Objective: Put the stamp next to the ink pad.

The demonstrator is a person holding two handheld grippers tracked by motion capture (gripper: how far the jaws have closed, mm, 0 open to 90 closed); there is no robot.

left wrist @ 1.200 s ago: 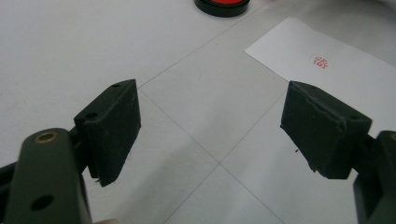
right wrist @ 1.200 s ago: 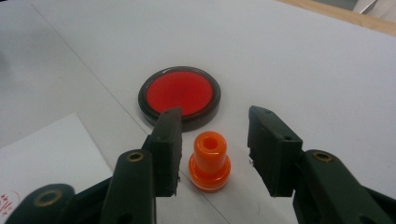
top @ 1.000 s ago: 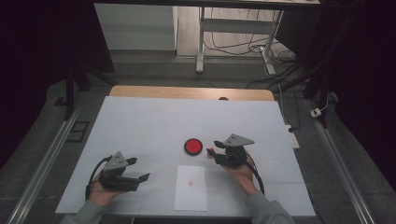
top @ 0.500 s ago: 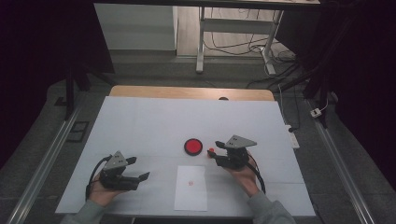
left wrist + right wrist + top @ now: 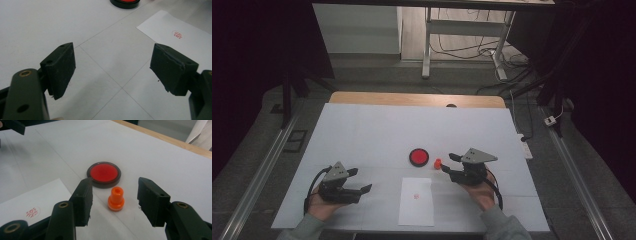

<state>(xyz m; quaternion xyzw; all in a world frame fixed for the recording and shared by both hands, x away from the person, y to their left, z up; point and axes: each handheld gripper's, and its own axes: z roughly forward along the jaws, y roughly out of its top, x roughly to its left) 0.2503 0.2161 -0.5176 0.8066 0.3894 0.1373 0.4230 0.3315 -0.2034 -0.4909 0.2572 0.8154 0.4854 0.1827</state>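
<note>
Currently a small orange stamp point(image 5: 116, 199) is seen standing upright on the white bench point(image 5: 362, 130), between the two black fingers point(image 5: 83, 200) of the right gripper point(image 5: 446, 163) but touched by neither; clear bench is visible on both sides of it in the right gripper view. The right gripper's fingers have just been opening, and they are set well apart now, with the stamp in the gap, slightly ahead of the fingertips, and nothing gripped. In the high view the stamp point(image 5: 437, 163) is found just beside the right gripper's tips, on their left.

A round red ink pad point(image 5: 104, 174) in a dark rim lies flat just behind the stamp, near it but apart; in the high view the ink pad point(image 5: 418, 157) sits to the left of the stamp.

A white paper sheet point(image 5: 416, 200) lies flat near the bench's front edge, between the two hands, with a small red stamped mark point(image 5: 415, 196) on it. The mark point(image 5: 31, 212) is also seen at lower left in the right gripper view.

The left gripper point(image 5: 362, 181) is held low over the bench at the left, well apart from the stamp. Its fingers point(image 5: 61, 67) are spread wide with nothing between them except bare bench; the paper sheet's corner point(image 5: 175, 32) lies beyond its right finger.
</note>
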